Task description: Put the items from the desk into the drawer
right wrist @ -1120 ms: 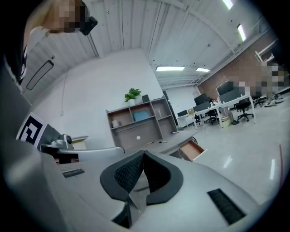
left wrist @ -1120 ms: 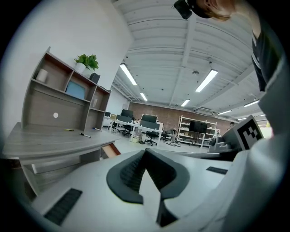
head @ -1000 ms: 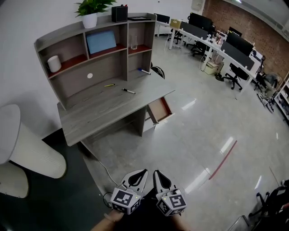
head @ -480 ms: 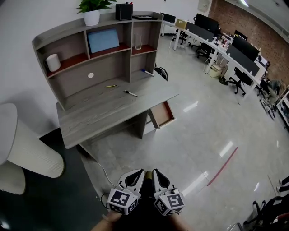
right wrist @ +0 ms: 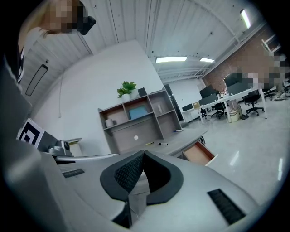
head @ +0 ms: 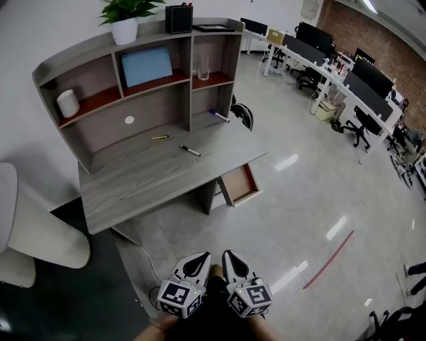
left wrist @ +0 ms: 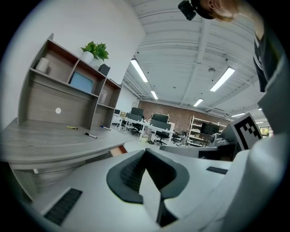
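Desk (head: 133,183) of grey wood stands against the white wall, well ahead of the person and across a stretch of glossy floor (head: 293,220). A shelf unit (head: 176,100) with open compartments sits on its back half. A row of office tables (head: 333,60) with monitors and black chairs runs off at the far right. A white chair (head: 36,230) stands at the desk's left end, apart from it. The drawer (head: 241,185) under the desk's right end is pulled open, and its reddish-brown inside looks bare.

Both claws hang low at the bottom of the head view, close to the person and far from the desk. The left gripper (head: 194,265) has its jaws closed together with nothing between the pads. The right gripper (head: 234,264), just beside it, is the same: jaws together and holding nothing.

On top of the shelf unit stand a potted plant (head: 124,18) and a black box (head: 178,18). A blue board (head: 150,65) leans in the middle upper compartment, a clear glass (head: 203,66) stands in the right one, and a white cup (head: 68,103) stands in the left one.

The things to put away lie on the desktop: a black pen (head: 190,151) near the middle, a yellow pen (head: 160,137) further back, and a blue marker (head: 218,116) in the lower right compartment.
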